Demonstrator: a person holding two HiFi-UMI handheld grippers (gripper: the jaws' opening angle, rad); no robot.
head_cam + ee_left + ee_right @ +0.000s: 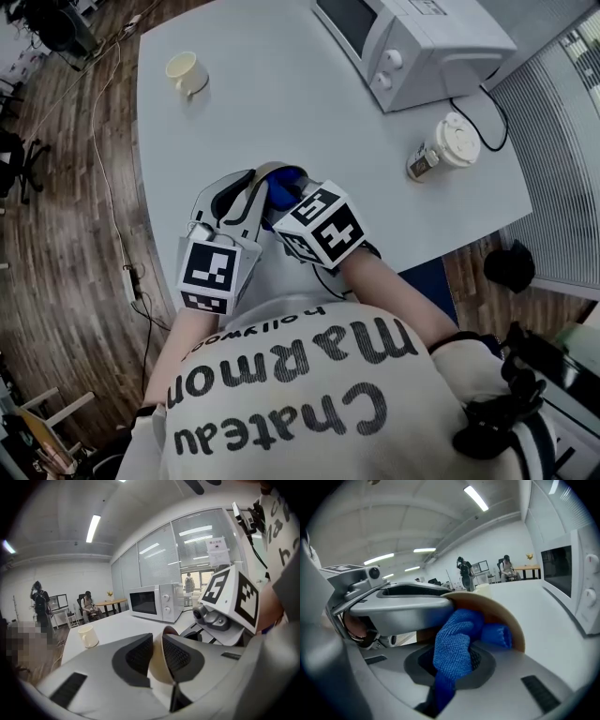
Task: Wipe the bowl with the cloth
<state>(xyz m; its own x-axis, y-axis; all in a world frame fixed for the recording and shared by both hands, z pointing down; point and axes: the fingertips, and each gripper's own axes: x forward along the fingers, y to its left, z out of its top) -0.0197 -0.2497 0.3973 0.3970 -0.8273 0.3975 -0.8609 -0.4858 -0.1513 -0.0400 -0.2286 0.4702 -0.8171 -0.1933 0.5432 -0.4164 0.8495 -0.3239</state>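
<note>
A tan bowl point(158, 663) is held tilted above the table's near edge, its wall pinched between the dark pads of my left gripper point(157, 657), which is shut on it. In the head view the bowl point(277, 171) shows just ahead of both grippers. A blue cloth point(457, 644) is clamped in my right gripper point(452, 665) and bunches into the bowl's hollow point(506, 618). The cloth point(283, 188) pokes out blue between the left gripper point(251, 192) and the right gripper point(286, 204). The bowl's underside is hidden.
A white table point(281, 94) carries a cream mug point(186, 72) at the far left, a microwave point(412, 37) at the far right and a lidded paper cup point(445, 145) near the right edge. A cable point(108, 187) runs over the wooden floor on the left.
</note>
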